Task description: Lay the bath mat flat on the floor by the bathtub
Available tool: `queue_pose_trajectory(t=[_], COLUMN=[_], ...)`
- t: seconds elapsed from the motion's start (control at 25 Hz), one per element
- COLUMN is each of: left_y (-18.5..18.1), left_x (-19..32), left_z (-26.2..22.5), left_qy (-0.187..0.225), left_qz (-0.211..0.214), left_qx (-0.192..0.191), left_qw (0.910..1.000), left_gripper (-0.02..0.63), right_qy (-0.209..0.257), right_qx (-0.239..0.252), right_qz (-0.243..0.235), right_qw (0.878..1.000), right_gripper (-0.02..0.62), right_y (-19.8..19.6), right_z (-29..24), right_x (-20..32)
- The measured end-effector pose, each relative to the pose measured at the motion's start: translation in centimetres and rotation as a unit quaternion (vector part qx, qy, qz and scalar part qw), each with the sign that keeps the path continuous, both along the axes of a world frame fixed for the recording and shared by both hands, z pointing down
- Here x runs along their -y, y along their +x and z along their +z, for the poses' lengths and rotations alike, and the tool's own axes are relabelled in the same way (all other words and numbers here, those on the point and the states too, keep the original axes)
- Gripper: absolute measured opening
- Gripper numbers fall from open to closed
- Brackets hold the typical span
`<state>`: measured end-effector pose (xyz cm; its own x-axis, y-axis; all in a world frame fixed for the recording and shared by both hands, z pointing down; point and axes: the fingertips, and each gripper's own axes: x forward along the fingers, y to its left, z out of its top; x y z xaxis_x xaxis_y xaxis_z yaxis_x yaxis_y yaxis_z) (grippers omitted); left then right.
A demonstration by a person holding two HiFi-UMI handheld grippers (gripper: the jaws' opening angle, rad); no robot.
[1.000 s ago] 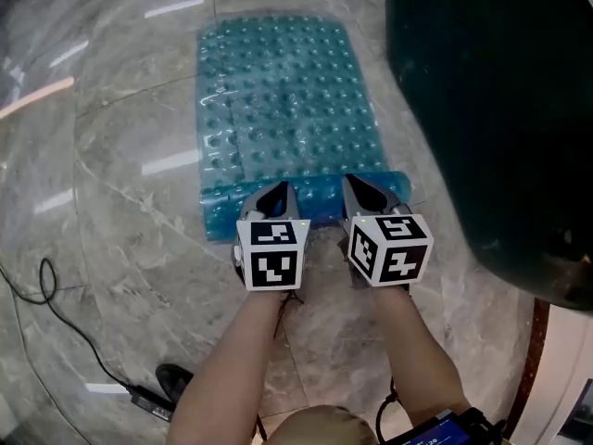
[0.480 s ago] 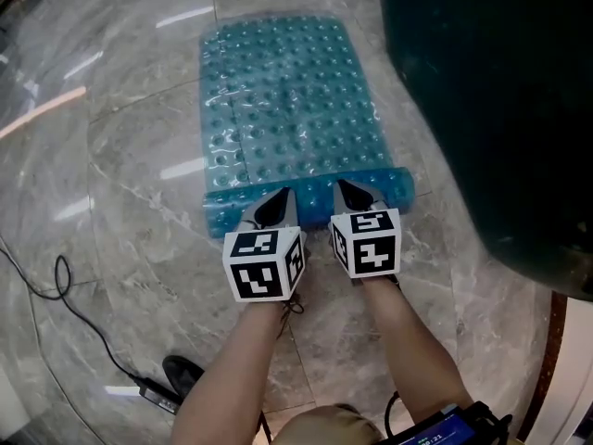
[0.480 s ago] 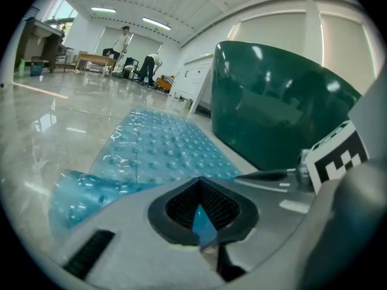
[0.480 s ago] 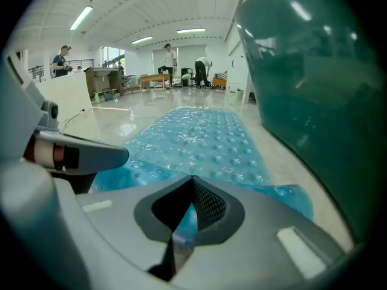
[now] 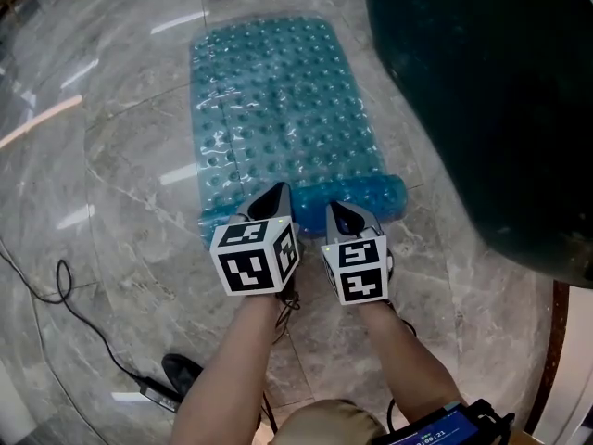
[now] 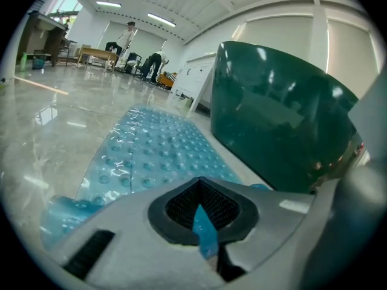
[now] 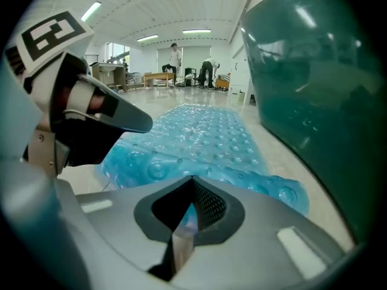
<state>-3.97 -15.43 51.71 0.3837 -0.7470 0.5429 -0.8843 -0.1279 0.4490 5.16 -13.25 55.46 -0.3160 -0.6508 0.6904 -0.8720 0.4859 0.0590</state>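
Note:
A translucent blue bath mat (image 5: 278, 109) with raised bumps lies spread on the marble floor, alongside the dark green bathtub (image 5: 491, 109). Its near end is curled up into a roll (image 5: 375, 196). My left gripper (image 5: 271, 202) is shut on that near edge, and a strip of blue mat (image 6: 204, 228) shows pinched between its jaws. Close beside it, my right gripper (image 5: 341, 216) is shut on the same edge, with blue mat (image 7: 187, 217) between its jaws. In the right gripper view the left gripper (image 7: 91, 110) shows at the left, above the mat (image 7: 199, 138).
The bathtub wall (image 6: 278, 119) rises right of the mat. A black cable (image 5: 56, 295) and a small black device (image 5: 181, 374) lie on the floor at the lower left. People and tables (image 6: 130, 47) stand far back in the room.
Both grippers have drawn back toward me with the mat's near edge and moved closer together. The rolled end has followed them.

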Motion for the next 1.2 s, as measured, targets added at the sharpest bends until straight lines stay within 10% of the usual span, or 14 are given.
queue_pose_trajectory(t=[1.2], left_y=[1.7], left_x=[-9.1], left_z=[3.4], left_qy=[-0.064], left_qz=[-0.023], left_qx=[-0.019], left_qw=[0.9975], left_gripper=[0.006], right_qy=[-0.021], right_qx=[0.016], right_qz=[-0.013], right_qw=[1.000], right_gripper=[0.009], right_y=[1.1], right_z=[-0.6], right_x=[-0.8])
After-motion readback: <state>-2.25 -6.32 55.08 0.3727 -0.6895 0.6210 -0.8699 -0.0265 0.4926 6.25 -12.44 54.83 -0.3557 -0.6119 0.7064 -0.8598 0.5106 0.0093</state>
